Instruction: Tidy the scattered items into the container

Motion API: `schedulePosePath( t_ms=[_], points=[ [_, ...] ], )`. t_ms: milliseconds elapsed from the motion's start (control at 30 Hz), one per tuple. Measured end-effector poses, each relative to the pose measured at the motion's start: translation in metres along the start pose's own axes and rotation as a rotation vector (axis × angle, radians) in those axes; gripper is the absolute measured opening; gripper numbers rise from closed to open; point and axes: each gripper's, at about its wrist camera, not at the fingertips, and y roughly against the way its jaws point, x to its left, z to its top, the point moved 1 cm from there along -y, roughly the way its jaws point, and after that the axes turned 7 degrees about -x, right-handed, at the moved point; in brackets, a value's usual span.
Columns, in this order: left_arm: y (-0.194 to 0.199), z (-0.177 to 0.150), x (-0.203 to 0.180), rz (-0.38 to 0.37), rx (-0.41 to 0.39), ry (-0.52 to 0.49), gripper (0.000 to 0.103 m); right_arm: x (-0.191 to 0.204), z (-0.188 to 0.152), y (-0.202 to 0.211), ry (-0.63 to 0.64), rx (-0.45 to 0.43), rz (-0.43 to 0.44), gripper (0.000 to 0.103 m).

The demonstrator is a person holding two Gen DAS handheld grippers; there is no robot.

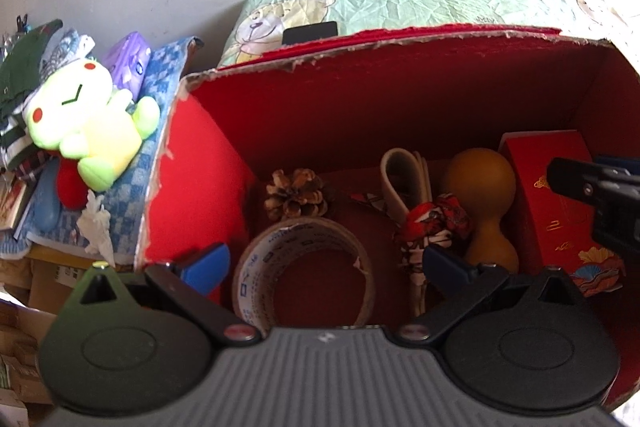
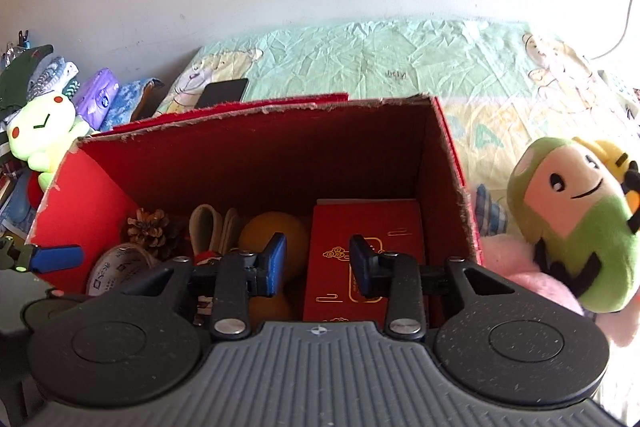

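A red cardboard box (image 1: 360,99) (image 2: 256,163) stands on the bed. Inside it lie a tape roll (image 1: 304,271) (image 2: 116,269), a pine cone (image 1: 298,193) (image 2: 148,227), a yellow gourd (image 1: 486,203) (image 2: 272,239), a patterned cloth bundle (image 1: 432,227), a beige strap (image 1: 400,179) and a red gift box (image 1: 560,203) (image 2: 368,251). My left gripper (image 1: 324,263) is open and empty above the tape roll. My right gripper (image 2: 318,263) is open and empty above the red gift box; it also shows in the left wrist view (image 1: 592,187).
A green-white plush (image 1: 88,123) (image 2: 40,131) lies on blue cloth left of the box, by a purple tissue pack (image 1: 132,61). A green-pink plush (image 2: 576,227) sits right of the box. A black phone (image 2: 222,93) lies on the green bedsheet (image 2: 380,59) behind.
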Motion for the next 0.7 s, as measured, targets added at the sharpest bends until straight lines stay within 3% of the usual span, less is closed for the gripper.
schedulePosePath(
  t_ms=[533,700],
  points=[
    [-0.002,0.001,-0.004,0.000,-0.020,-0.016,0.102,-0.003,0.002,-0.014,-0.040,0.040,-0.002,0.024],
    [-0.005,0.002,-0.007,0.009,0.008,-0.035,0.102,-0.002,0.004,-0.019,-0.033,0.075,0.006,0.023]
  ],
)
